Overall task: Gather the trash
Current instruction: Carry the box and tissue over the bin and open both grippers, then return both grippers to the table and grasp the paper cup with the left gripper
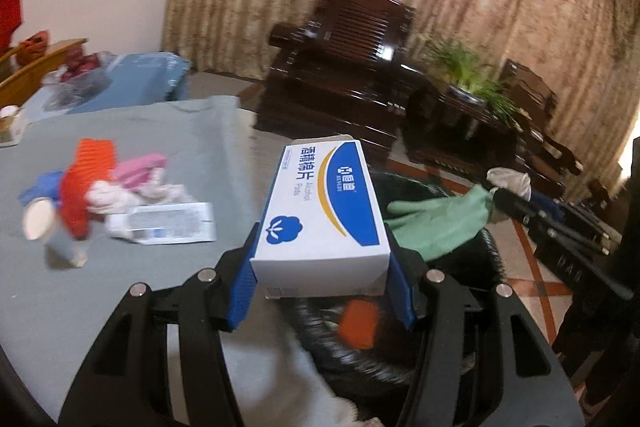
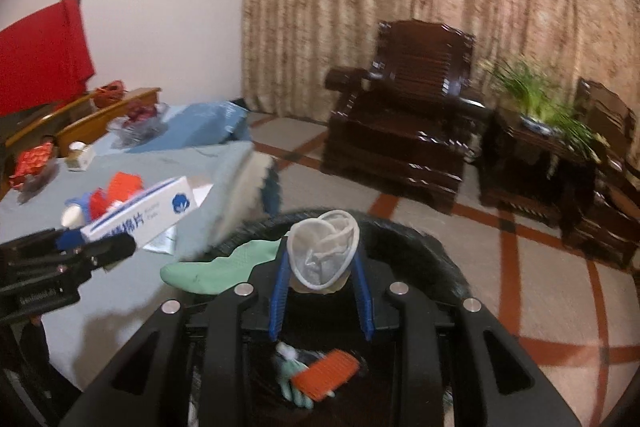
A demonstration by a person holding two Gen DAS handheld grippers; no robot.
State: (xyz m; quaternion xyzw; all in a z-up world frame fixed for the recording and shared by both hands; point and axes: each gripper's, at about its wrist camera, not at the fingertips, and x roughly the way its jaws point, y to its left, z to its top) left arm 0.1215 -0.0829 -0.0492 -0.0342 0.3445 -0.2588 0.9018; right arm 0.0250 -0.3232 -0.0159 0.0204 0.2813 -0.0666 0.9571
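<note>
My left gripper (image 1: pixel 322 269) is shut on a white and blue alcohol-pad box (image 1: pixel 324 211) and holds it over the table's right edge, beside the black bin (image 1: pixel 452 259). It also shows in the right wrist view (image 2: pixel 140 215). My right gripper (image 2: pixel 322 275) is shut on a pale mesh sock (image 2: pixel 324 253) above the bin (image 2: pixel 420 251). A green glove (image 2: pixel 216 267) hangs over the bin's rim. Inside the bin lie an orange ridged piece (image 2: pixel 326 375) and another glove (image 2: pixel 290 383). More trash (image 1: pixel 104 195) lies piled on the grey table (image 1: pixel 120 287).
Dark wooden armchairs (image 2: pixel 404 119) and a side table with a green plant (image 2: pixel 540 99) stand by the curtain. A blue bag (image 1: pixel 140 83) and wooden furniture (image 1: pixel 32 67) lie beyond the table's far end. The tiled floor (image 2: pixel 560 307) spreads to the right.
</note>
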